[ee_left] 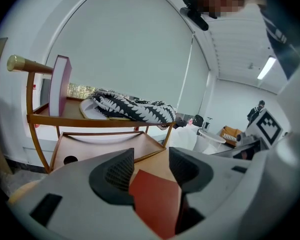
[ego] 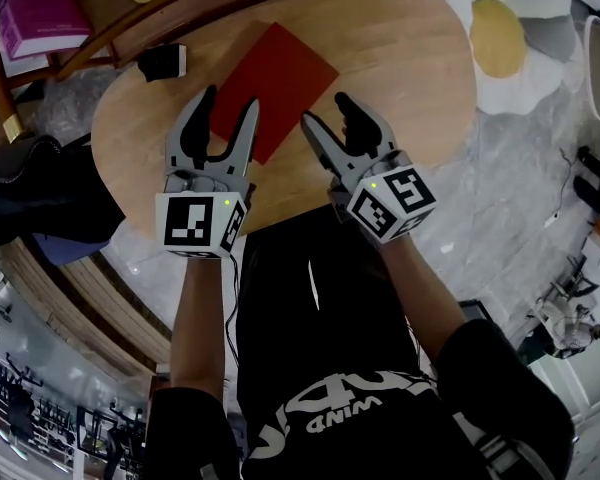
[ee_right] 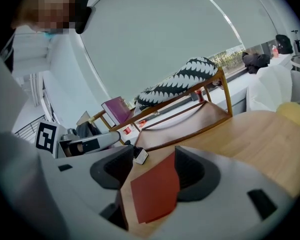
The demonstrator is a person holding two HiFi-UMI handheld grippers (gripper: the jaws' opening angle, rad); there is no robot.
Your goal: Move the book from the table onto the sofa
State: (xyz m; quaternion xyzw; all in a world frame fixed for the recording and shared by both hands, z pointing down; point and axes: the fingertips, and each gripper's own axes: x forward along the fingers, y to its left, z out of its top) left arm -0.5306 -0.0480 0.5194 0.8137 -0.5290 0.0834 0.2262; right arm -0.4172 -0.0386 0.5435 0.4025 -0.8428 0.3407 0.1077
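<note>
Flat on the oval light-wood table (ego: 410, 58), toward its far side: the thin red rectangular book (ego: 275, 83). Over the book's near left corner, the grey left gripper (ego: 230, 100), jaws spread wide and gripping nothing. Just beside the book's near right edge, the grey right gripper (ego: 325, 108), likewise wide apart and empty.

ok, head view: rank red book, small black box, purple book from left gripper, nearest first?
1. Red book, on the table, at the tips of the left gripper.
2. Small black box, same table, up-left.
3. Purple book, on the wooden rack, far upper left.
</note>
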